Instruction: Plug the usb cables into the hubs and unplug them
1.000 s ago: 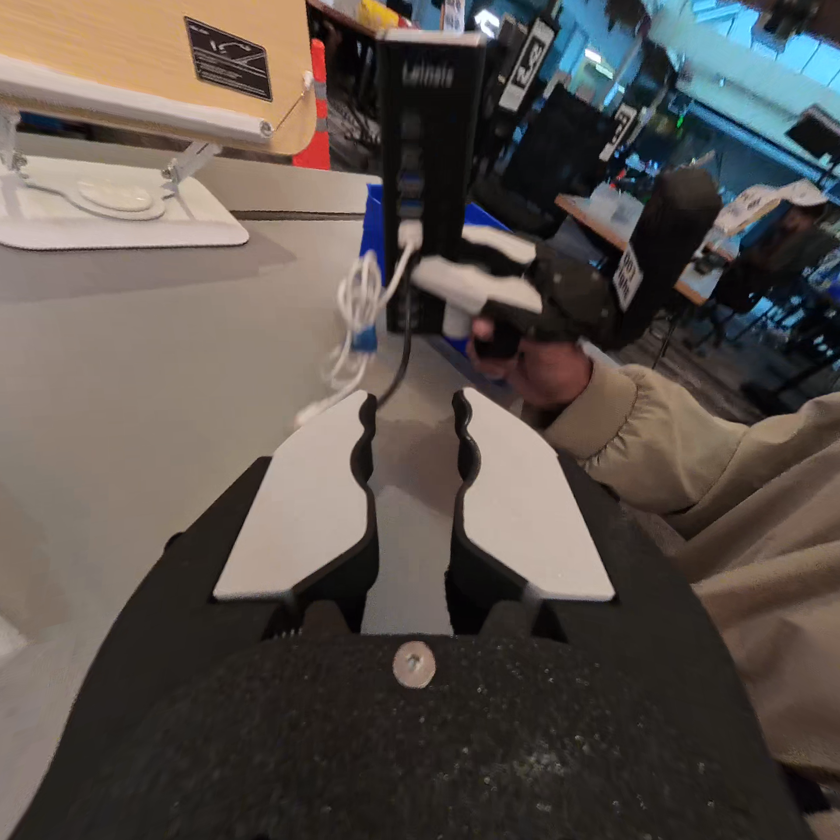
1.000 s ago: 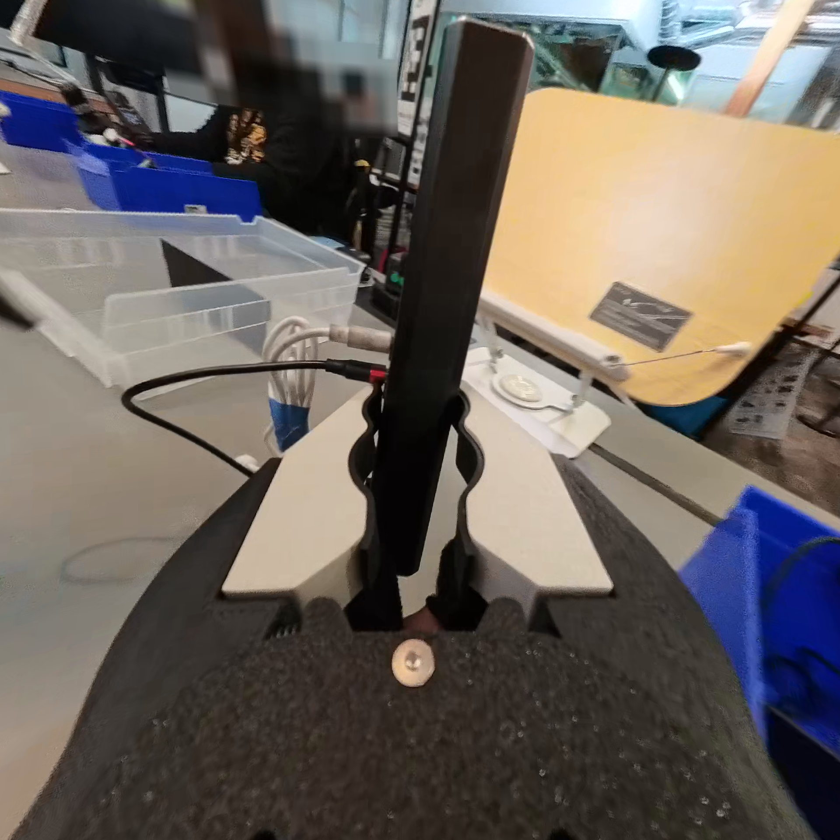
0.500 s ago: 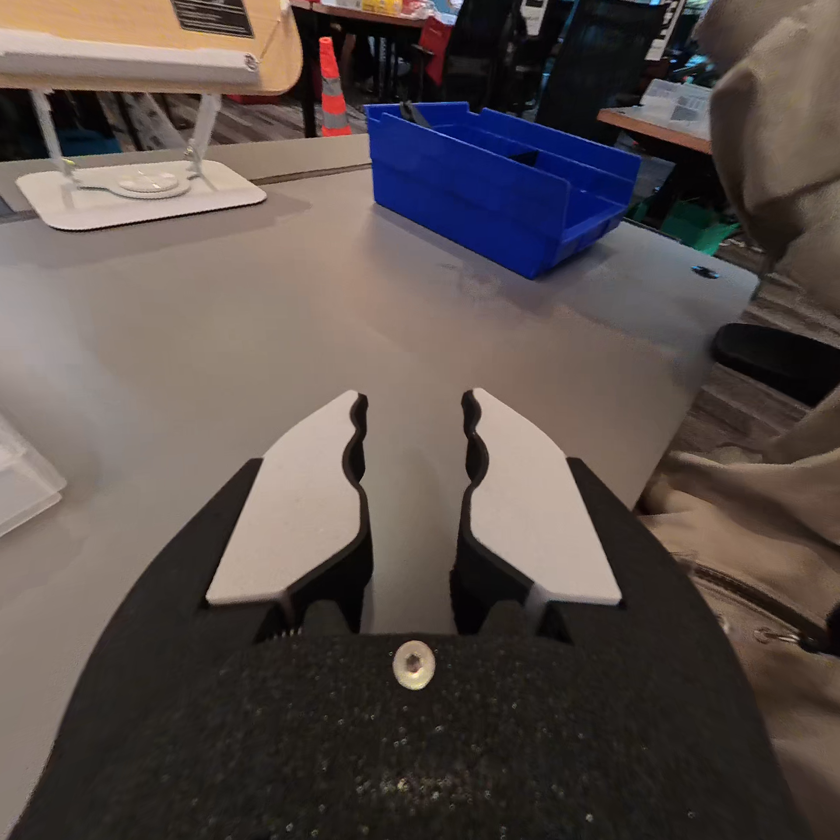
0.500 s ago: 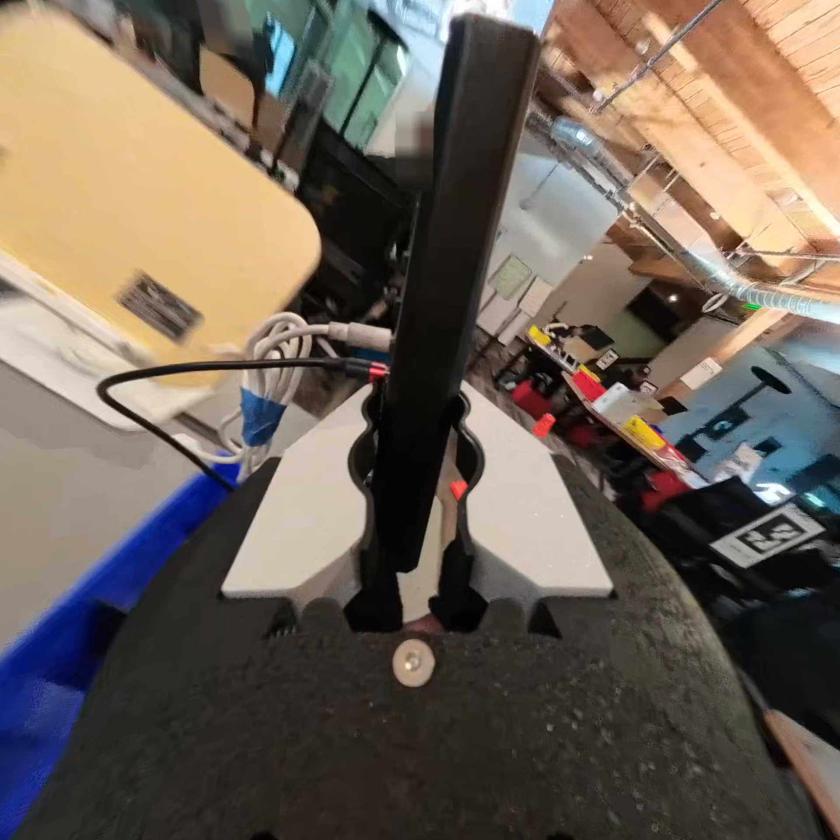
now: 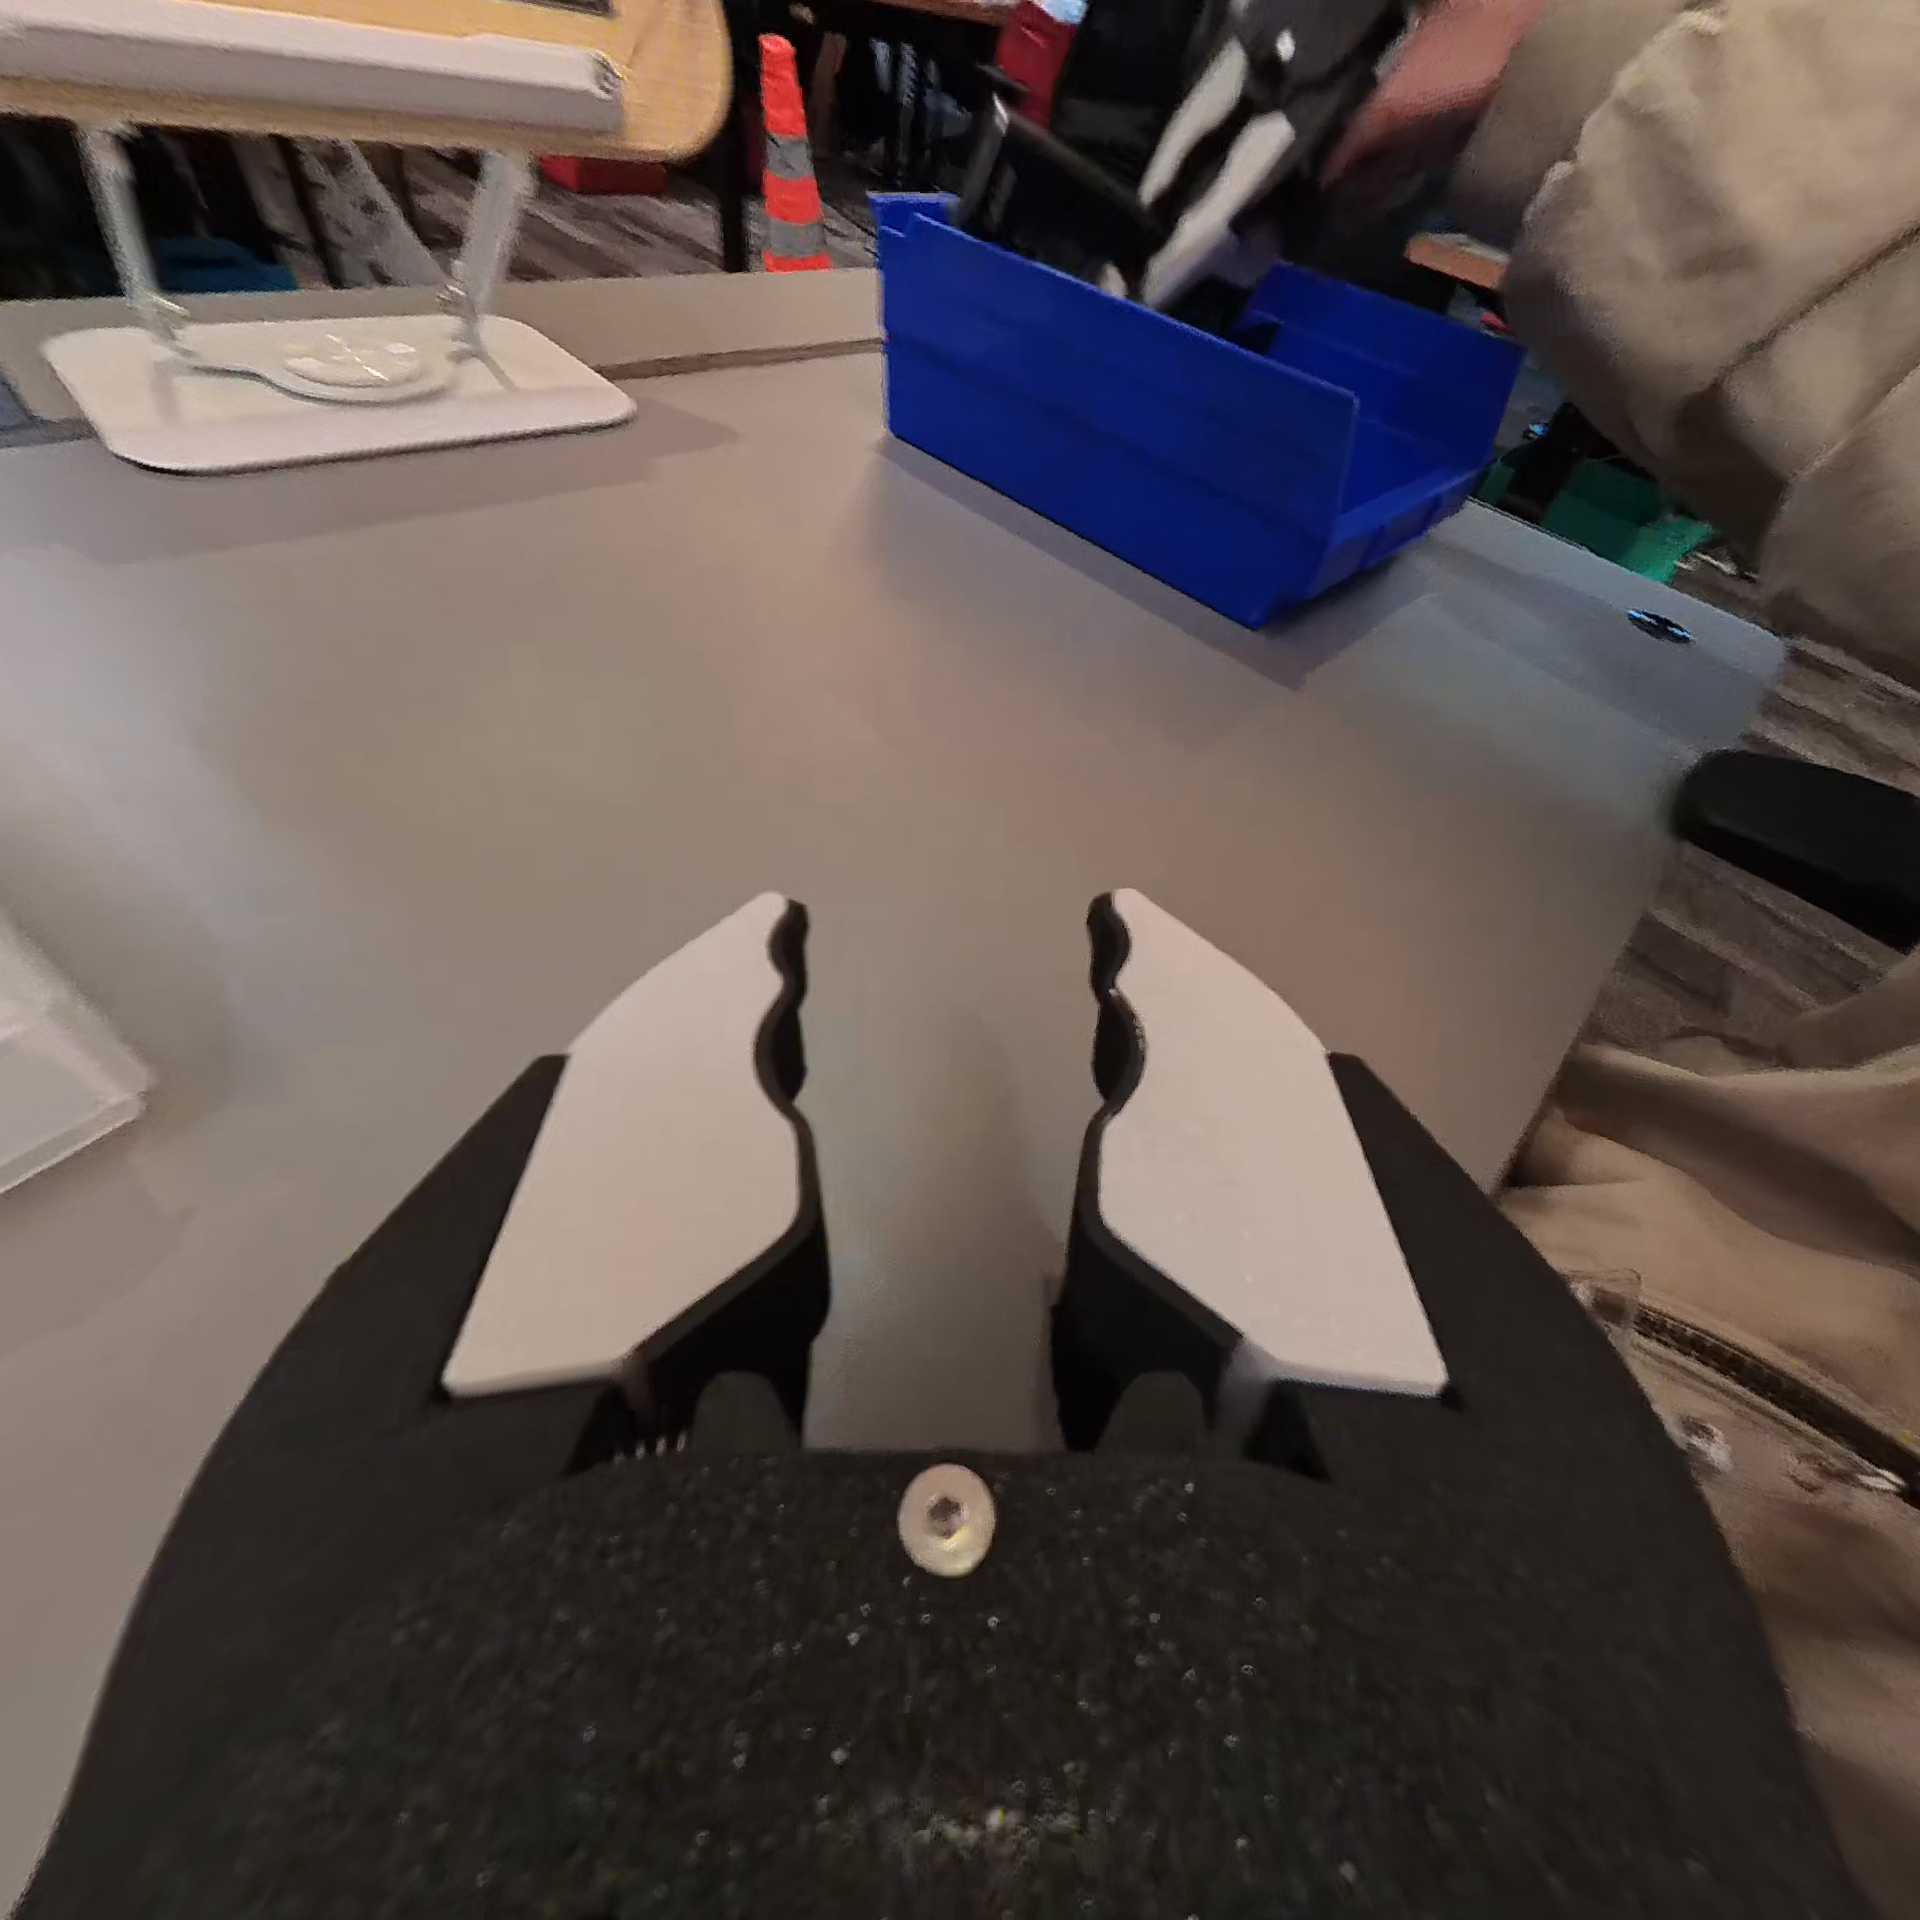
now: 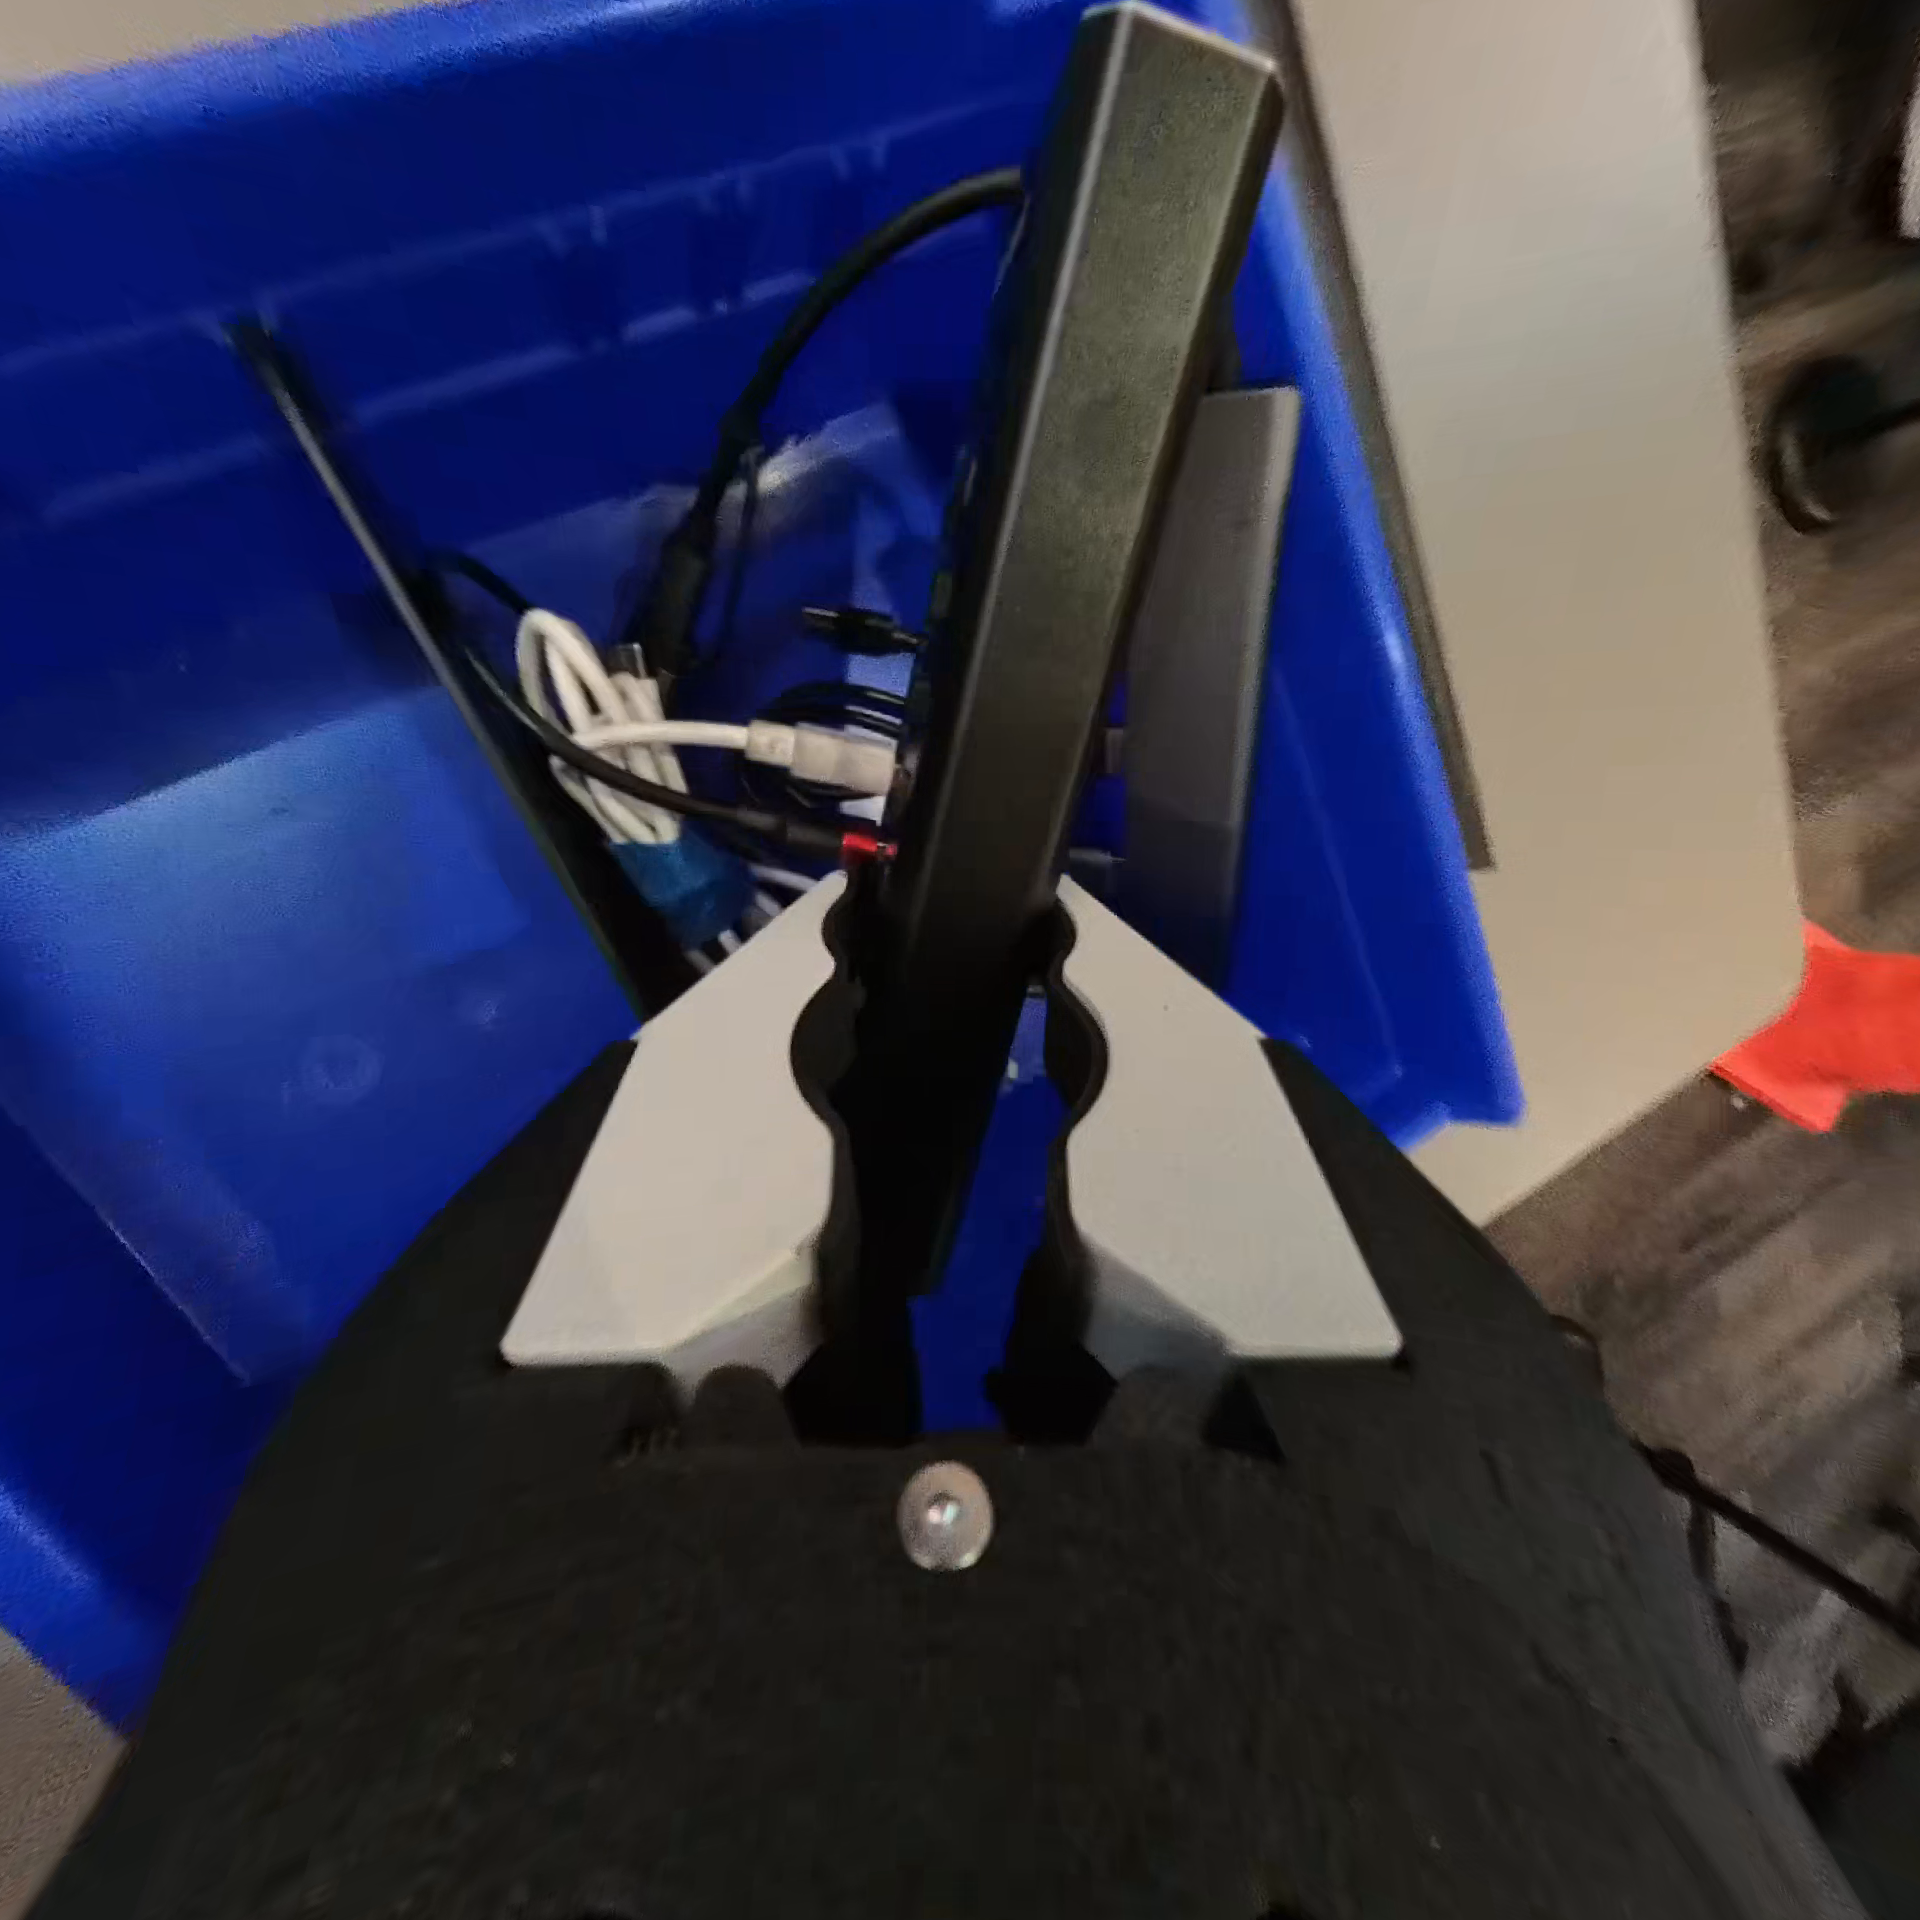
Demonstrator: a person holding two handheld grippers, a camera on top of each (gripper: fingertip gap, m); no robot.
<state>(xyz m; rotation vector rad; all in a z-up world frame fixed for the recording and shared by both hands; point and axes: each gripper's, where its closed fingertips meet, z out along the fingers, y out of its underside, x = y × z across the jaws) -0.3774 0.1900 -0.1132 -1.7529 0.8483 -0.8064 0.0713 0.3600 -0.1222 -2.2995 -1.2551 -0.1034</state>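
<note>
Black hub: tall black usb hub (image 6: 1081,582), pinched between the fingers of the right gripper (image 6: 951,914), which is clamped on its lower part; hub sticks up and fwd, tilted a bit right.
Cables: white cable (image 6: 665,743) and thin black cable w/ red plug (image 6: 869,850) both seated in hub's left side; slack hangs down into the bin.
Change, right: 1 s ago hub was upright above the grey table, clear tray behind; half a sec ago it swung through the air; now it hangs over/inside the blue bin (image 6: 312,935), looking down in. Grip on hub same throughout.
Bin contents: other dark leads, a loose black connector, a grey slab-like piece (image 6: 1216,644) just beside hub; can't tell what the slab is.
Change, left: left gripper (image 5: 945,914) empty, fingers apart w/ bare table (image 5: 727,727) between them; gap a bit wider than a sec ago. It now faces the bin (image 5: 1122,416) from across the table; right gripper (image 5: 1216,156) shows blurred above the bin's far end.
Backdrop: wooden stand on white base (image 5: 332,384), orange cone (image 5: 784,166).
Meaning: prob. hub being stowed in bin w/ both cables plugged, so unplug half looks not yet done on this hub.
Risk: dangling leads may snag on bin clutter.
</note>
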